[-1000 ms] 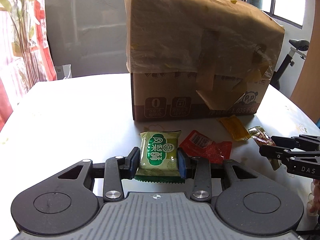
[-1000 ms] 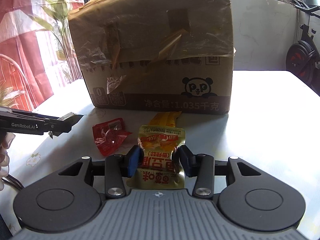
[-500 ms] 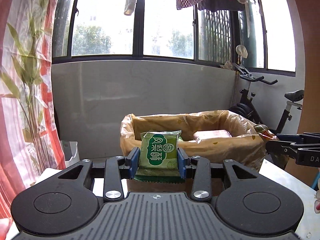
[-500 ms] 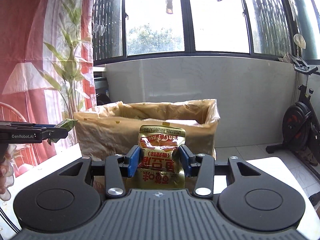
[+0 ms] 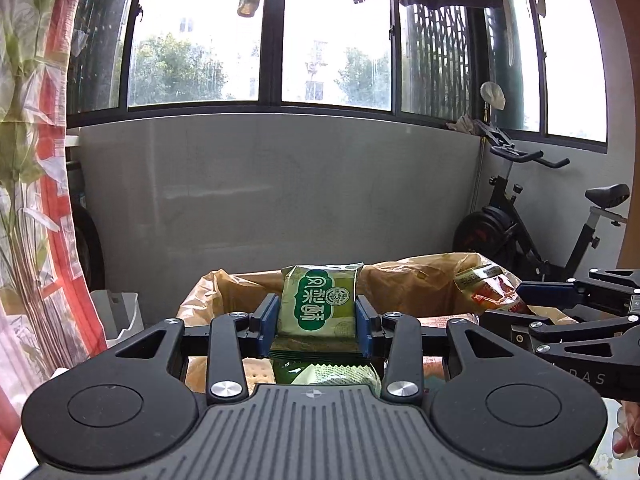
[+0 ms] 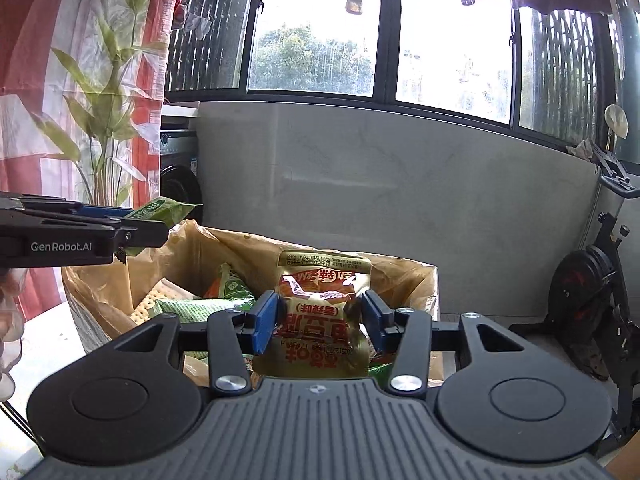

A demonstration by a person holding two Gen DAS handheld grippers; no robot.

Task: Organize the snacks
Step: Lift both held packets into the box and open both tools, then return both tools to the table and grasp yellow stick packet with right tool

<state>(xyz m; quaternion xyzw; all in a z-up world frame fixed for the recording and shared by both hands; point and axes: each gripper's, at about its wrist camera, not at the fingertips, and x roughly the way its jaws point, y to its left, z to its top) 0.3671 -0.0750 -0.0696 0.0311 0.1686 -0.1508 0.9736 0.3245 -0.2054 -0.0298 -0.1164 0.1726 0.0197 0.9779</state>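
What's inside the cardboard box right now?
The cardboard box holds crackers, green packets and an orange-green packet. The gold snack packet and gripper body hide the rest.

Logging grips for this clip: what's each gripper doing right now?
Left gripper: shut on green packet.
Right gripper: jaws just opening, gold packet between them.

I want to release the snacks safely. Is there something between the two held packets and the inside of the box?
Nothing visible blocks them. The green packet and the gold packet hang over the open box, which holds other snacks.
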